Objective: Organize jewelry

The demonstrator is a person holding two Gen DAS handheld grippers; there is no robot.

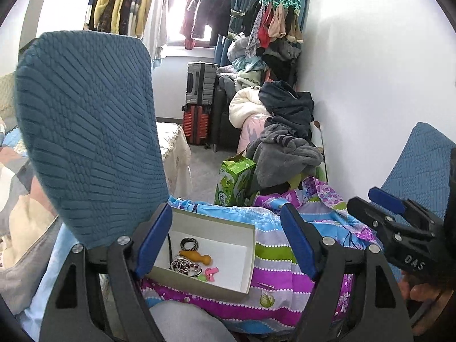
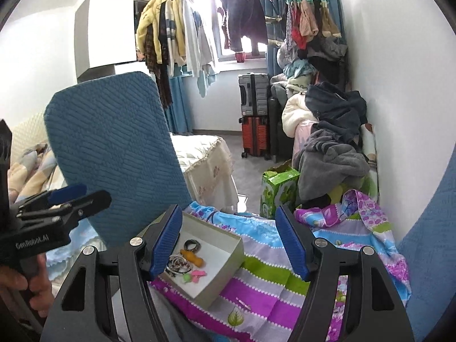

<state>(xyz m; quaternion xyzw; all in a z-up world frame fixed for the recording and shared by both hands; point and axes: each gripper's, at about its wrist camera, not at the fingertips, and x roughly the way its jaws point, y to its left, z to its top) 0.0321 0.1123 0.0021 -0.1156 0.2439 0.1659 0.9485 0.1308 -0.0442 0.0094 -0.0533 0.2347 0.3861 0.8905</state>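
Note:
A shallow white cardboard box (image 1: 247, 256) (image 2: 228, 259) sits on a bright patterned cloth (image 1: 273, 250) (image 2: 265, 265). Inside lie a dark patterned bangle (image 1: 189, 243) (image 2: 191, 245), an orange wooden piece (image 1: 196, 257) (image 2: 194, 258), a tangle of beaded bracelets (image 1: 182, 266) (image 2: 176, 263) and pink and green clips (image 1: 209, 274) (image 2: 193, 276). A small pink item (image 1: 266, 285) (image 2: 243, 303) lies on the cloth by the box. My left gripper (image 1: 226, 242) is open and empty above the box. My right gripper (image 2: 228, 245) is open and empty beside it.
A blue chair back (image 1: 85, 136) (image 2: 114, 154) stands at the left; another blue chair (image 1: 419, 168) is at the right. A green carton (image 1: 233, 181) (image 2: 278, 191), a clothes pile (image 1: 285, 142) and suitcases (image 1: 199, 102) lie beyond.

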